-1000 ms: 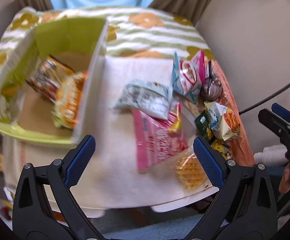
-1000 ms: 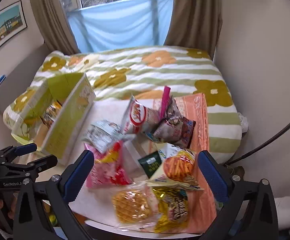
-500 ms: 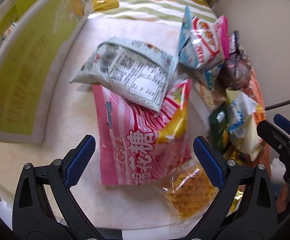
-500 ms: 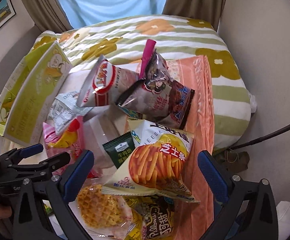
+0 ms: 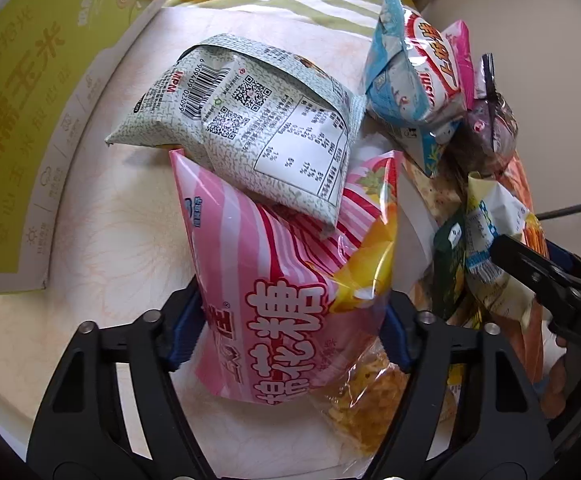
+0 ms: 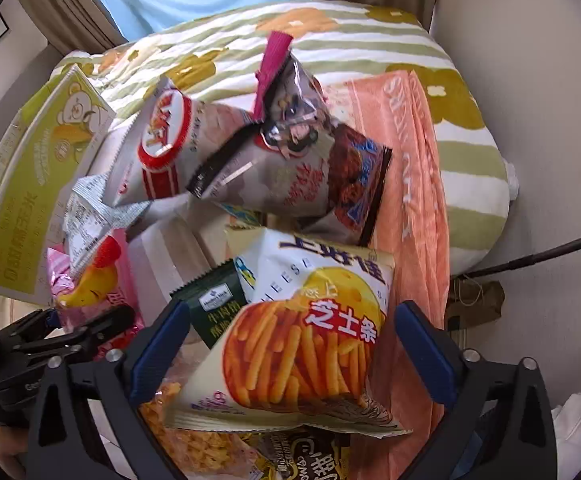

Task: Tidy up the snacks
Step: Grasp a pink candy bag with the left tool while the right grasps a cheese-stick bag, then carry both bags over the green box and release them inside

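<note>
At far left, the green carton [image 5: 30, 92] lies beside the worktop [image 5: 102, 208], well apart from the snack heap.

Item, left tool [image 5: 290, 332]: its jaws have just been closing and now pinch the lower end of the pink striped bag [image 5: 274, 280], both blue pads pressed into the film. I judge the hold shallow; soft film may slide out as I lift.

Item, grey-green packet [image 5: 250, 128]: lies across the pink bag's top edge. Raising the pink bag could tip it off toward the worktop's edge.

Item, waffle pack [image 5: 362, 396]: tucked partly under the pink bag; it may be dragged along.

Item, right tool [image 6: 292, 346]: wide, jaws just narrowing slightly, standing either side of the cheese-stick bag [image 6: 302, 340], pads not yet pressing as far as I can tell. The puffed bag may squirt sideways or crush when closed.

Item, two tools near each other: lifting together risks a knock.
</note>
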